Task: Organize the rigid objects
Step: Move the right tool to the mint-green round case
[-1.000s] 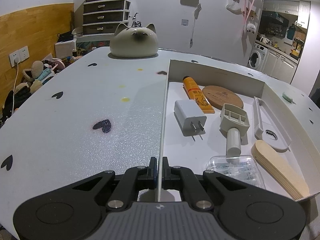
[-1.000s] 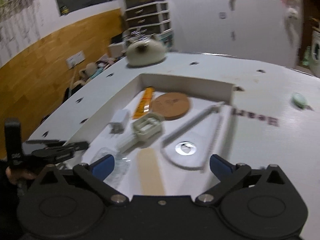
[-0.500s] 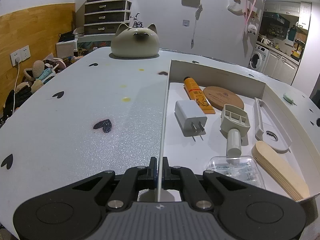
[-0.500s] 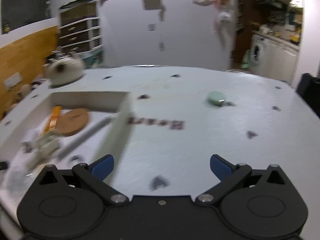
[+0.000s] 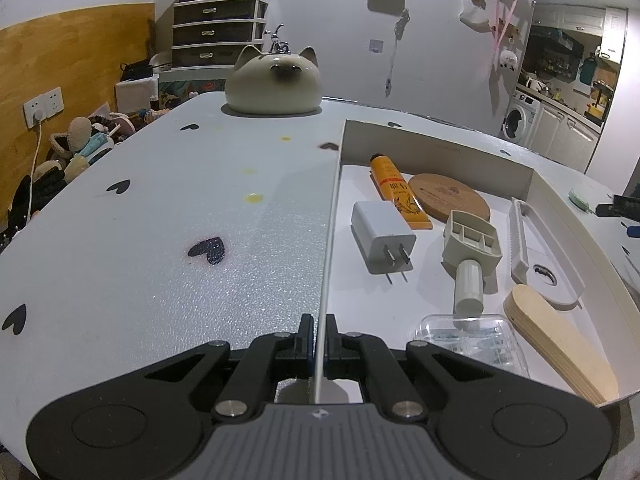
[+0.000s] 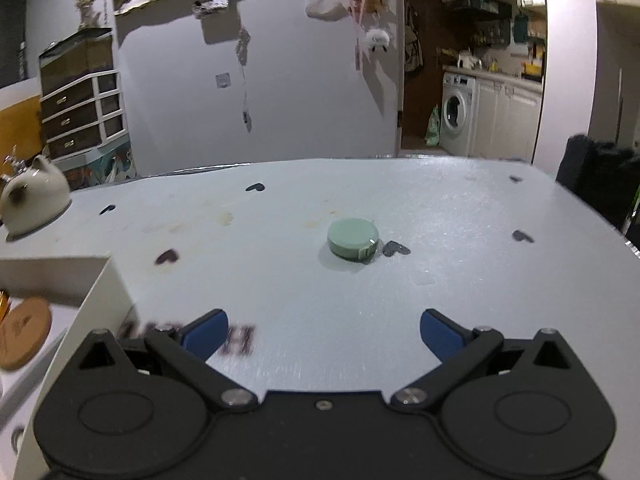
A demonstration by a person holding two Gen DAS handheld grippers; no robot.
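Observation:
A white box lies on the table and holds an orange tube, a wooden coaster, a white plug adapter, a beige brush, a white curved ruler, a wooden shoehorn and a clear case. My left gripper is shut on the box's left wall. My right gripper is open and empty above the table, facing a round mint-green case that lies ahead of it. The box corner shows at its left.
A cat-shaped ceramic pot stands at the table's far edge and also shows in the right wrist view. The table is white with black heart marks. A dark chair back stands beyond the right edge.
My right gripper has swung right, away from over the box, and now faces the mint-green case on the open table. The left gripper has stayed shut on the box wall.

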